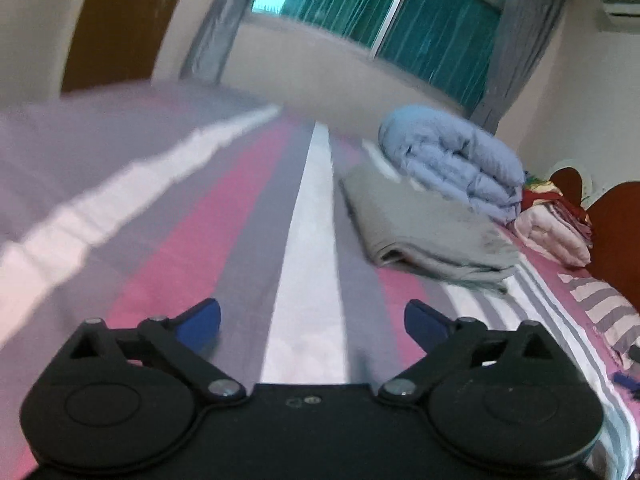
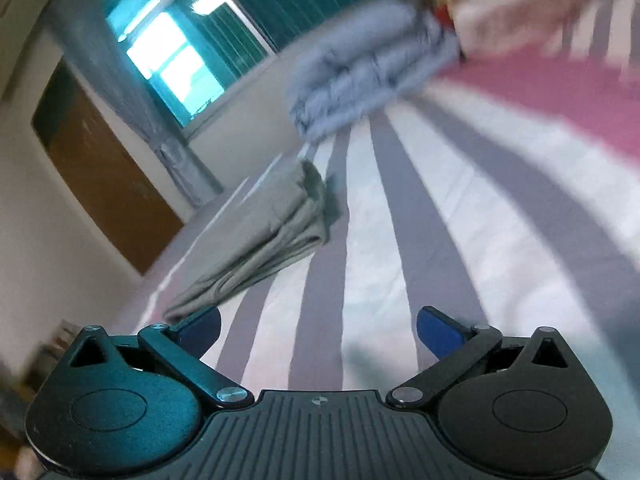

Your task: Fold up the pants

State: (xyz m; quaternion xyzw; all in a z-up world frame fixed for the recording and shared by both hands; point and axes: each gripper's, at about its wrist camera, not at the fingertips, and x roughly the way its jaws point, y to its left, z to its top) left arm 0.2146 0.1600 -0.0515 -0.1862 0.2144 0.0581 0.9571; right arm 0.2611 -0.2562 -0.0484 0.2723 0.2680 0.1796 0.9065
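Observation:
Grey pants (image 1: 432, 228) lie folded into a flat stack on the striped bed sheet (image 1: 240, 220), ahead and to the right of my left gripper (image 1: 312, 320). That gripper is open, its blue pads (image 1: 202, 320) wide apart over bare sheet with nothing between them. In the right wrist view the same grey pants (image 2: 256, 248) lie ahead and to the left, their near end close to the left blue pad (image 2: 200, 328). My right gripper (image 2: 320, 328) is open too, with only striped sheet (image 2: 400, 240) between its fingers.
A rolled light-blue quilt (image 1: 456, 160) sits just behind the pants, also blurred in the right wrist view (image 2: 360, 60). Pink and red bedding (image 1: 556, 224) and a wooden headboard (image 1: 616, 232) stand at the right. A window (image 1: 400, 12), curtains and a brown door (image 1: 120, 20) lie beyond the bed.

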